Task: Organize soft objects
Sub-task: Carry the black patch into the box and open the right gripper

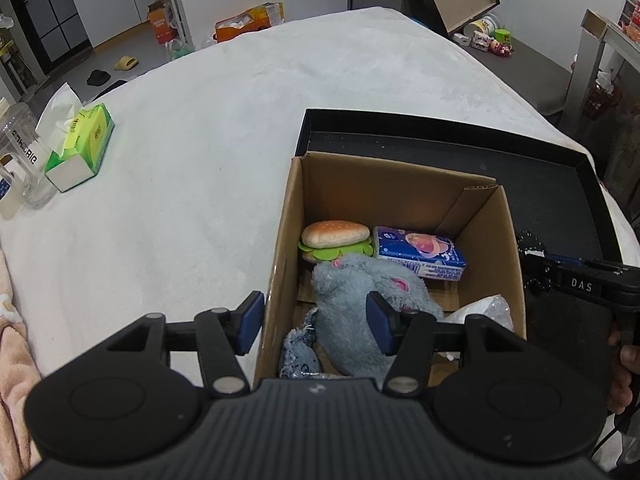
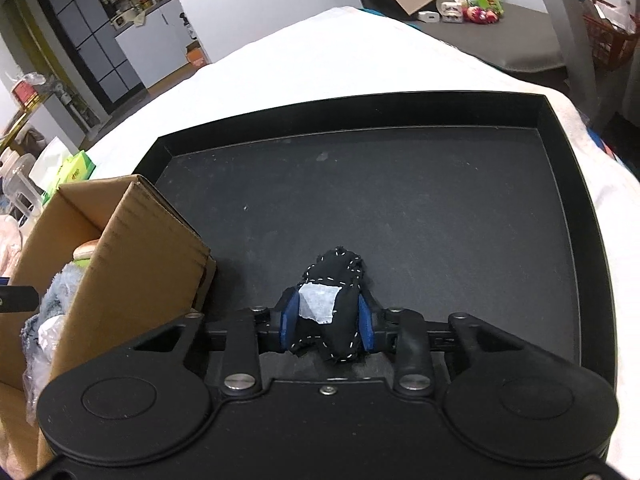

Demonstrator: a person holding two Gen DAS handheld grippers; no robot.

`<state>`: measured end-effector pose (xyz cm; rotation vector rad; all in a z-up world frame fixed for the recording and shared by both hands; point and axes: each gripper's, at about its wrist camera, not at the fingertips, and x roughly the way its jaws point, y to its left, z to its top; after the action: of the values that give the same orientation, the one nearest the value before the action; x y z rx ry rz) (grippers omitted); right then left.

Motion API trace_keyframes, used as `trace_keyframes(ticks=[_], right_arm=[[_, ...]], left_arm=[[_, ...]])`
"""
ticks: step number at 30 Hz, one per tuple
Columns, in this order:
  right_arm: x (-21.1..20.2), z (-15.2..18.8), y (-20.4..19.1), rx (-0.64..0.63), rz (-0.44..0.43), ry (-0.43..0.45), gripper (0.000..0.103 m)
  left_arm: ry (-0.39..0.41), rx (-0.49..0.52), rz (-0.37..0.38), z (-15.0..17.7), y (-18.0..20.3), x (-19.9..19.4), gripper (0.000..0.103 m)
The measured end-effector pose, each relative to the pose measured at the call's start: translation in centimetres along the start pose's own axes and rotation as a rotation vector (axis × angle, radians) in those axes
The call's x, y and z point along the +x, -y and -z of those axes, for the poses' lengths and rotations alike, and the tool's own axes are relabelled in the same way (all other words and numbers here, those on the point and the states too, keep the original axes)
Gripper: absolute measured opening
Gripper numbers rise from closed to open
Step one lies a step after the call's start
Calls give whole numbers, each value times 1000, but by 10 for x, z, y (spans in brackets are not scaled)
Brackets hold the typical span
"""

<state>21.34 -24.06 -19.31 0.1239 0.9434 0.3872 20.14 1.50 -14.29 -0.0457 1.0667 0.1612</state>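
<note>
A cardboard box (image 1: 404,188) stands on the white bed. It holds a plush burger (image 1: 335,238), a blue tissue pack (image 1: 420,254), a grey plush toy (image 1: 356,312) and a clear plastic bag (image 1: 486,308). My left gripper (image 1: 316,326) is open above the box's near left wall. One finger is outside the box and one is over the grey plush. My right gripper (image 2: 327,322) is shut on a black stitched soft pouch (image 2: 340,292) with a white patch, just above the black tray (image 2: 400,200). The box also shows in the right wrist view (image 2: 132,264).
A green tissue box (image 1: 80,148) and clear jars (image 1: 20,160) sit at the bed's left edge. A pink towel (image 1: 12,340) lies at the near left. The black tray (image 1: 480,160) lies behind and right of the box. The floor beyond holds cartons and toys.
</note>
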Motion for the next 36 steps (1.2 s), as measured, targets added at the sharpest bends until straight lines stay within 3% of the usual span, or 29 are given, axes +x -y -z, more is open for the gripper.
trace_keyframes(ticks=[14, 26, 36], right_arm=[[-43, -13, -8, 46, 5, 30, 31], [-90, -34, -41, -5, -2, 100, 31], [-113, -35, -73, -47, -13, 109, 31]], left_arm=[[33, -10, 49, 2, -8, -14, 55], [45, -12, 81, 7, -16, -24, 55], [51, -16, 114, 11, -25, -33, 54]])
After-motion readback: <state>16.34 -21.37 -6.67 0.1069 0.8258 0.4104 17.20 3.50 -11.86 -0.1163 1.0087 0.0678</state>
